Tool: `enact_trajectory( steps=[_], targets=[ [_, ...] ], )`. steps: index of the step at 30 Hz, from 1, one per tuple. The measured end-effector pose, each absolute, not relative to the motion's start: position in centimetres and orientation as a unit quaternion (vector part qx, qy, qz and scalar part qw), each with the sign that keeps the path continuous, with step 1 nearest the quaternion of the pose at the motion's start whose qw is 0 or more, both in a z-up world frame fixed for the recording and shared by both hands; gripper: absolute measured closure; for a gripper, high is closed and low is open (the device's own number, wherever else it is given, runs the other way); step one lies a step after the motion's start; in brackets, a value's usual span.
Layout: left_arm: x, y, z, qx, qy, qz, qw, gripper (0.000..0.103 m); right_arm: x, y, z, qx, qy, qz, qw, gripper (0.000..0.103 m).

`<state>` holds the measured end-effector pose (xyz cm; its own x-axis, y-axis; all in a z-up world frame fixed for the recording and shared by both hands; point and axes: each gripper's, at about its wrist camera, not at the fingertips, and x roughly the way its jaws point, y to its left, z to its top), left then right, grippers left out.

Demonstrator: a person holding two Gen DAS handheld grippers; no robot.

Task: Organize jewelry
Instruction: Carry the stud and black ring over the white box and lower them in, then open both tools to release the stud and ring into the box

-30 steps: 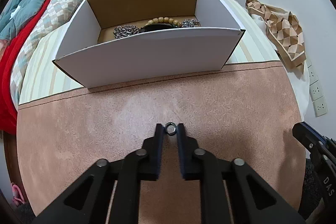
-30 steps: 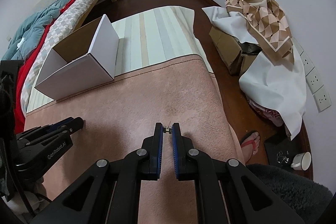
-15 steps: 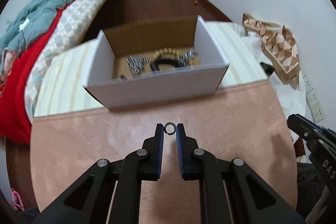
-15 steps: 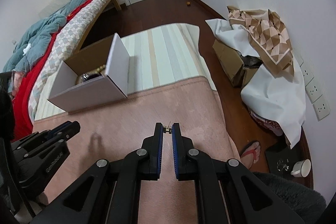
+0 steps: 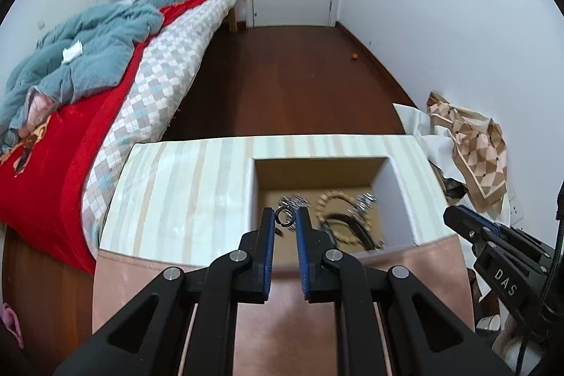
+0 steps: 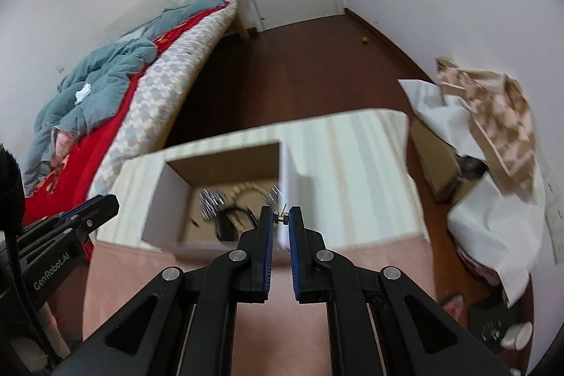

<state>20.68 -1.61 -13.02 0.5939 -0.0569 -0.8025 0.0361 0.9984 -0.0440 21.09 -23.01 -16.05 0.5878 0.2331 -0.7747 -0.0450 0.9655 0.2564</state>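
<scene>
My left gripper point(image 5: 284, 217) is shut on a small dark ring point(image 5: 284, 216) and holds it in the air above the near-left part of the open white cardboard box point(image 5: 400, 196). In the box lie a beaded bracelet point(image 5: 333, 199), silver pieces point(image 5: 294, 201) and a dark band point(image 5: 347, 224). My right gripper point(image 6: 281, 217) is shut on a tiny gold earring point(image 6: 281, 217), held above the box's right wall point(image 6: 287, 185). The left gripper also shows at the left of the right wrist view point(image 6: 67, 228).
The box stands on a striped cloth point(image 5: 183, 189) beyond a pink mat point(image 5: 282, 323). A bed point(image 5: 105, 94) with a red sheet is on the left. A white cloth and a patterned scarf point(image 5: 472, 143) over boxes are on the right.
Both grippers have risen from the pink mat and moved forward over the box, each still holding its piece. The views now look down into the box.
</scene>
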Motion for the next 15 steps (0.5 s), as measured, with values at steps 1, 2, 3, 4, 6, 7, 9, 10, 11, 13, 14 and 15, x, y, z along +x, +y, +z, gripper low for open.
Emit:
enact_trajectory(
  steps=[1,2,3,4,6,7,9,10,11,13,14,15],
  targets=[
    [21.7,-0.9,-13.3,-0.023,0.459,-0.029,0.888,0.094,21.9,-22.6,-16.1,0.106,0.449,0.084,0.883,0.094],
    [22.4,-0.4,-13.6,-0.031,0.468,-0.033,0.883,0.094,23.1,-22.3,-16.3,0.112,0.454,0.092,0.879,0.094],
    [23.2,0.1,-13.9,-0.039,0.475,-0.036,0.878,0.094,24.3,-21.8,-16.7,0.115,0.464,0.104,0.872,0.094],
    [24.0,0.4,-14.3,-0.046,0.484,-0.040,0.873,0.094,25.0,-21.6,-17.0,0.118,0.470,0.109,0.868,0.094],
    [25.4,1.0,-15.2,-0.054,0.501,-0.050,0.862,0.094,26.6,-21.3,-17.9,0.125,0.486,0.121,0.856,0.094],
    [25.8,1.0,-15.5,-0.058,0.508,-0.053,0.858,0.094,27.3,-21.0,-18.3,0.126,0.494,0.127,0.851,0.094],
    [26.9,1.1,-16.4,-0.065,0.527,-0.065,0.845,0.093,28.3,-20.5,-19.1,0.124,0.507,0.136,0.842,0.094],
    [27.2,1.3,-16.6,-0.071,0.531,-0.063,0.842,0.093,28.7,-20.2,-19.5,0.122,0.513,0.137,0.838,0.094],
    [27.5,1.5,-16.8,-0.082,0.533,-0.064,0.840,0.092,29.2,-19.9,-19.9,0.120,0.520,0.142,0.833,0.094],
    [28.2,2.0,-17.0,-0.092,0.539,-0.063,0.835,0.090,30.0,-19.4,-20.8,0.128,0.536,0.147,0.821,0.094],
    [28.5,2.2,-17.1,-0.098,0.541,-0.061,0.833,0.087,30.3,-19.3,-21.1,0.133,0.543,0.149,0.816,0.093],
    [28.7,2.5,-17.0,-0.103,0.541,-0.059,0.833,0.083,30.5,-19.1,-21.4,0.136,0.550,0.150,0.810,0.093]
  ],
)
